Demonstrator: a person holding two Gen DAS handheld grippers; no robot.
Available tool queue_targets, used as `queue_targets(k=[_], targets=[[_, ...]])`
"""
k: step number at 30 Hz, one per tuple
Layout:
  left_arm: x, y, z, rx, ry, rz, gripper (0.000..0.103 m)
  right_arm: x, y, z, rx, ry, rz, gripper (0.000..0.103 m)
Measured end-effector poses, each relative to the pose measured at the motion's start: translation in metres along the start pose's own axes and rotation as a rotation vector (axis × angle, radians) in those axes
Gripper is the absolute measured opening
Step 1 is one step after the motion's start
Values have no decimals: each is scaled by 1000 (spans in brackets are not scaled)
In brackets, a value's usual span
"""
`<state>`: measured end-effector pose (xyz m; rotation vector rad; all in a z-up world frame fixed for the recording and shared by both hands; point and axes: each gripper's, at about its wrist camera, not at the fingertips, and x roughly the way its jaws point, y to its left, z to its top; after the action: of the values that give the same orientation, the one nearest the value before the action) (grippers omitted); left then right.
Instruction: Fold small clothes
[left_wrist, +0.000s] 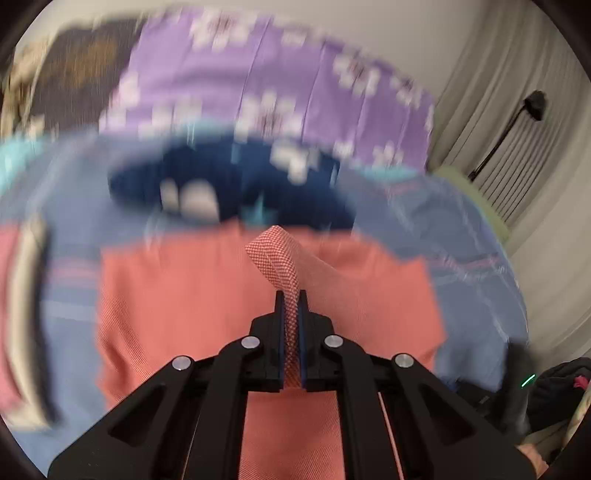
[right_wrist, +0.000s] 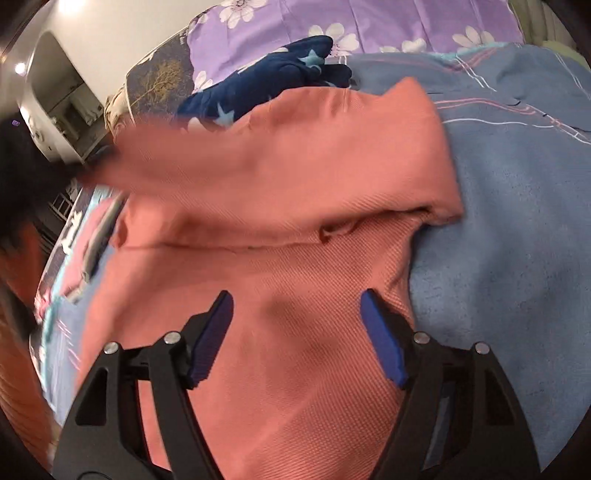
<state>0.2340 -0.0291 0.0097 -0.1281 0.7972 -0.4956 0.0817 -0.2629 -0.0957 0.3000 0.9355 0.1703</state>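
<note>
A salmon-pink knit garment (left_wrist: 184, 314) lies spread on a blue bed cover (left_wrist: 476, 280). My left gripper (left_wrist: 291, 295) is shut on a fold of its edge, and the pinched strip stands up above the fingertips. In the right wrist view the same pink garment (right_wrist: 295, 177) fills the middle, with one layer lifted and blurred at the left. My right gripper (right_wrist: 297, 299) hovers open just over the cloth, its blue pads (right_wrist: 384, 339) wide apart with nothing pressed between them.
A dark navy garment with pale stars (right_wrist: 266, 88) lies beyond the pink one. A purple flowered sheet (right_wrist: 369, 22) covers the far side of the bed. Another pink item (right_wrist: 92, 236) lies at the left. Curtains and a black lamp (left_wrist: 532, 107) stand at the right.
</note>
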Motion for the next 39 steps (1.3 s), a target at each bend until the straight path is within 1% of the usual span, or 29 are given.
queue_targets(k=[1,3,4,6,8,9,10,11,12,13,15,16,17,20,22,23,24,25,26,27,29,30,31,32,33,34,35,37,39], targets=[[-16,-1,10,22,-37,11,5,0,4,-3,-27,-13,-16,72],[-36,3,21,48,-82,47,5,3,17,-11,-116,-26,-90,75],[-41,8,22,52,-90,65,5,5,22,-12,-141,-24,-106,80],[-43,30,15,47,-75,124,6,12,28,-14,-173,-15,-132,83],[-31,54,1,11,-44,187,18,14,30,-14,-184,-11,-139,86],[-23,68,-8,-10,-28,248,39,15,30,-15,-187,-12,-141,86],[-17,80,-16,-22,-22,319,47,11,30,-15,-186,-14,-140,86],[-13,86,-22,-26,-21,357,47,8,30,-17,-183,-17,-136,85],[-9,94,-30,-37,-6,364,47,5,29,-17,-177,-22,-129,85],[-6,97,-34,-56,5,342,47,1,28,-18,-167,-27,-123,80],[1,103,-47,-96,30,256,47,-4,24,-12,-135,-44,-131,52],[6,102,-53,-85,45,244,47,-8,20,-8,-105,-55,-115,27],[13,100,-55,-65,62,253,47,-13,16,-2,-66,-64,-91,20],[36,94,-68,-18,115,293,50,-26,15,20,-6,-114,-36,20],[46,87,-78,13,111,330,63,-29,20,33,-28,-148,-37,20],[50,83,-83,39,111,346,66,-27,21,39,-38,-154,-44,20],[56,78,-88,86,112,377,68,-23,18,43,-33,-144,-60,20],[58,74,-91,116,109,399,70,-13,11,46,-10,-106,-104,20],[58,71,-92,137,103,416,70,-2,3,46,10,-65,-156,18],[55,70,-92,143,104,422,72,14,-13,43,42,0,-241,16],[44,69,-91,147,110,417,77,9,-34,36,116,-27,-164,16],[34,70,-94,147,105,406,80,3,-35,36,126,-33,-159,16],[23,71,-97,146,96,388,82,-7,-35,33,131,-42,-149,22],[13,72,-101,145,90,375,83,-16,-36,30,134,-46,-121,30],[0,74,-108,142,86,361,86,-24,-39,27,141,-47,-86,34],[-13,77,-116,139,89,340,88,-33,-43,22,154,-46,-33,41],[-21,78,-123,137,97,318,90,-44,-49,14,170,-35,33,44],[-39,83,-143,131,135,257,92,-59,-59,-5,184,-19,102,44],[-54,89,-170,126,199,197,92,-68,-65,-21,192,0,145,41]])
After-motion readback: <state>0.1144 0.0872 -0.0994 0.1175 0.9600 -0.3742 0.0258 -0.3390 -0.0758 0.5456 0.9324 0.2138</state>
